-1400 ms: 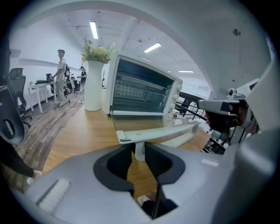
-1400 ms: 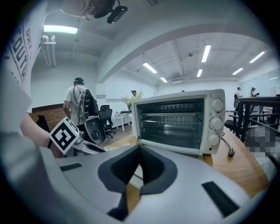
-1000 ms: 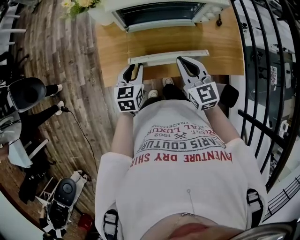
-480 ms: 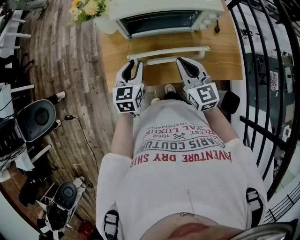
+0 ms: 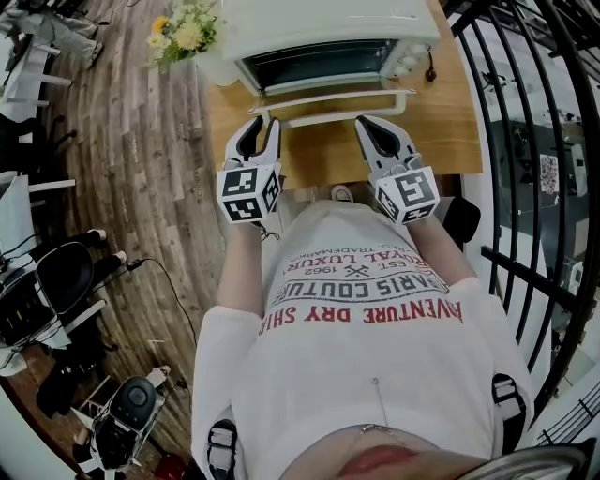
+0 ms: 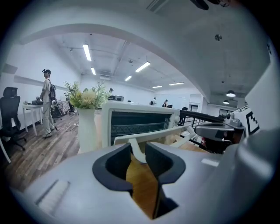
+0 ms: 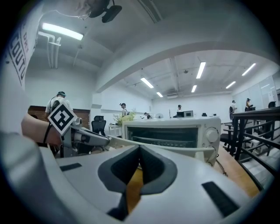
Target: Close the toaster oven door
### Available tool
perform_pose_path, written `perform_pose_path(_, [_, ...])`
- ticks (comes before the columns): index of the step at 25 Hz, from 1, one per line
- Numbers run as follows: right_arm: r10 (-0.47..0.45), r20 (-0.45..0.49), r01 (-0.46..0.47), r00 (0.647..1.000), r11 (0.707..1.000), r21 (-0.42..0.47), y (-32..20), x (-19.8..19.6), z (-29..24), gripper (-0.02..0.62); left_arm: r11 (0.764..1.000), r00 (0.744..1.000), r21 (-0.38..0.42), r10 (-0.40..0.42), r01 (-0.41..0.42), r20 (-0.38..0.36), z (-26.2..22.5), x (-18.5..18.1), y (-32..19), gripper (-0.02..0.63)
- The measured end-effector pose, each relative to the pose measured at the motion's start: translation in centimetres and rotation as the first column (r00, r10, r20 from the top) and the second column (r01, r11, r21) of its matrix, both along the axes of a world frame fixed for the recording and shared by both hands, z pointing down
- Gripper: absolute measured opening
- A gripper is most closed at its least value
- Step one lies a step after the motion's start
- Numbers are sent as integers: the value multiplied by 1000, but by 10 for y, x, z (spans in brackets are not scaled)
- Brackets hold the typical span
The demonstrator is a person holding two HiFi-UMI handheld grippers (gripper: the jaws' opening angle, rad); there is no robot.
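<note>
Raising the door [image 5: 328, 86] of the toaster oven [image 5: 328, 28], which stood half shut on the bench [image 5: 455, 103], you had the left tongs [image 6: 138, 146] part open astride a bracket of its handle [image 6: 152, 134]. The right tongs [image 7: 139, 146] were pinched together, empty, just beside the bar. It called for an even push from both sides; a lopsided shove risked twisting it.

Lost the top of the toaster oven [image 5: 328, 23] past the head view's upper edge. Hid the near edge of the counter [image 5: 450, 103] under the person's shirt [image 5: 366, 328]. In the left gripper view, covered the lower end of the door handle [image 6: 152, 134] with the left gripper [image 6: 138, 146]; could not tell contact there. Left the distant standing person [image 6: 46, 103] too small for detail.
</note>
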State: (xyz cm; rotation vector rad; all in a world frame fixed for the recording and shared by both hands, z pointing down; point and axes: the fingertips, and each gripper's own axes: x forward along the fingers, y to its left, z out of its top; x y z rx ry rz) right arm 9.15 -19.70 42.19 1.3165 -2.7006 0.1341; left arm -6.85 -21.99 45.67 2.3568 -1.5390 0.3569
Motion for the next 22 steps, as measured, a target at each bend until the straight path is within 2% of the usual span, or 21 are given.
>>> perform_pose_path(15, [-12, 2, 11, 1000, 999, 40, -40, 13, -14, -11, 999, 999, 39, -35, 34, 21, -35, -5, -59, 110])
perform_pose_path(22, [-18, 1, 18, 1000, 999, 47, -53, 15, -18, -11, 996, 997, 46, -74, 74, 1, -46, -10, -76, 104])
